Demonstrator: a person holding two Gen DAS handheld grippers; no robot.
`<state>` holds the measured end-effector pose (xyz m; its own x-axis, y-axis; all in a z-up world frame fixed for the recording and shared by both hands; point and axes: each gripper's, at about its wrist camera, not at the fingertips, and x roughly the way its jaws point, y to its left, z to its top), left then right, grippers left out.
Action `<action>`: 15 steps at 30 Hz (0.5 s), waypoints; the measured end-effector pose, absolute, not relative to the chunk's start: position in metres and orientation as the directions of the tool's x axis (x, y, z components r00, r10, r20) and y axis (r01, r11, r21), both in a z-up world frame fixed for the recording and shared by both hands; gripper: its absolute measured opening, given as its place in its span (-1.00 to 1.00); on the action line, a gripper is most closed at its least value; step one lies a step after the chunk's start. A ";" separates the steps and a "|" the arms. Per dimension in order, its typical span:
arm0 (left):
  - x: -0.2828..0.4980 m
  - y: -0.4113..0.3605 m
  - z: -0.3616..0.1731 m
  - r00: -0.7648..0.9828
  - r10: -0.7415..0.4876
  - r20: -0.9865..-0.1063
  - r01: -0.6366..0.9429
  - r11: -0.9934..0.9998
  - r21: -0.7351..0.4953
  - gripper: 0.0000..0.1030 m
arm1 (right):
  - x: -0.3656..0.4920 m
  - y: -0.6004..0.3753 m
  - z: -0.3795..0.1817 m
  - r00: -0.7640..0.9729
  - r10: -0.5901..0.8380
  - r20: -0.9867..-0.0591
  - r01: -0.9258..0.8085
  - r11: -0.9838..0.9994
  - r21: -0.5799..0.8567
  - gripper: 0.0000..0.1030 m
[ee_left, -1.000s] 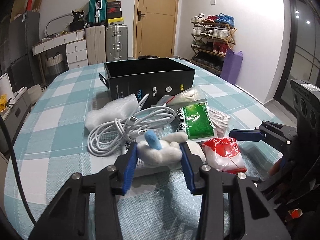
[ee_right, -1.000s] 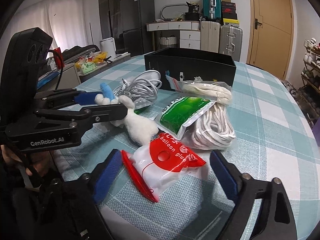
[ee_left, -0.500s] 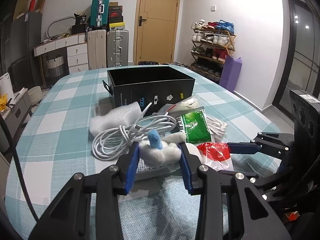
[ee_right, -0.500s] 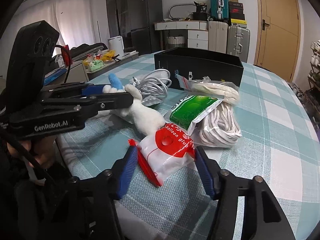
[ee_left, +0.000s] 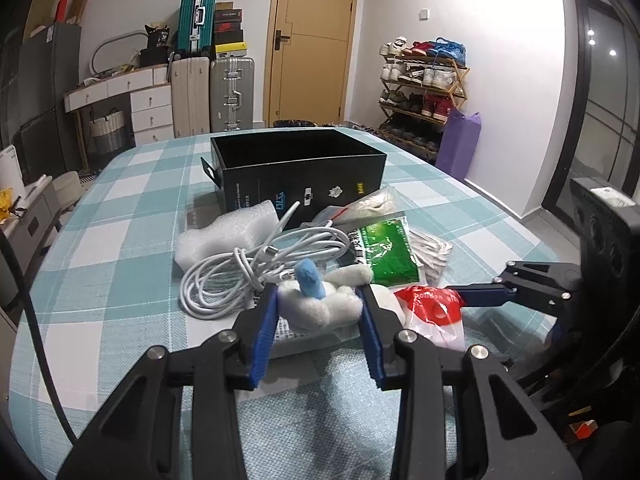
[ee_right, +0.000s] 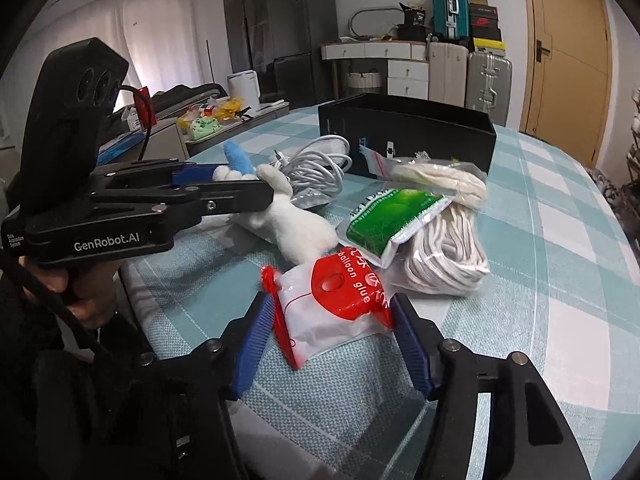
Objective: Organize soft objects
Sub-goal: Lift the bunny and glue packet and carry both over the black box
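My left gripper (ee_left: 318,314) is shut on a white plush toy (ee_left: 320,308) with a blue ear, its head squeezed between the blue pads. The right wrist view shows the toy's body (ee_right: 298,232) trailing on the cloth beyond the left gripper (ee_right: 240,182). My right gripper (ee_right: 332,330) holds a clear bag with a red "balloon glue" label (ee_right: 332,312). Both pads touch the bag while the jaws are opening a little. In the left wrist view that bag (ee_left: 432,314) lies beside one right finger (ee_left: 484,295).
An open black box (ee_left: 300,148) stands behind the pile on the checked tablecloth (ee_left: 120,240). Around it lie a coiled white cable (ee_left: 240,272), white foam (ee_left: 228,232), a green packet (ee_right: 388,216) and a bagged white rope bundle (ee_right: 444,252). A hand grips the left tool.
The right jaws came in from wide apart onto the balloon glue bag and squeezed it narrower. The left gripper has kept its hold on the plush toy in place.
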<state>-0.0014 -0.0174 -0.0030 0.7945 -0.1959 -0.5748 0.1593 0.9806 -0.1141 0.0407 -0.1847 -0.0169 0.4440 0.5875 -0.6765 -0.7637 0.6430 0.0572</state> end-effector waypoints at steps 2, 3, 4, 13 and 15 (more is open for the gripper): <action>-0.001 -0.019 -0.003 0.793 -0.201 -0.575 0.164 0.980 -0.116 -0.28 | 0.040 -0.181 -0.018 0.433 0.589 -0.682 -0.776 0.629 0.051 0.19; -0.002 -0.020 -0.003 0.796 -0.196 -0.573 0.165 0.980 -0.107 -0.28 | 0.038 -0.179 -0.019 0.436 0.590 -0.680 -0.779 0.625 0.042 0.19; -0.002 -0.020 -0.002 0.798 -0.195 -0.570 0.164 0.981 -0.105 -0.28 | 0.037 -0.179 -0.019 0.442 0.587 -0.678 -0.780 0.625 0.034 0.19; -0.010 -0.014 0.015 0.829 -0.196 -0.524 0.151 0.980 -0.128 -0.28 | 0.032 -0.190 -0.007 0.467 0.603 -0.647 -0.777 0.629 0.025 0.04; -0.012 -0.012 0.021 0.839 -0.190 -0.510 0.146 0.981 -0.127 -0.28 | 0.032 -0.195 -0.002 0.477 0.608 -0.634 -0.772 0.635 0.029 0.04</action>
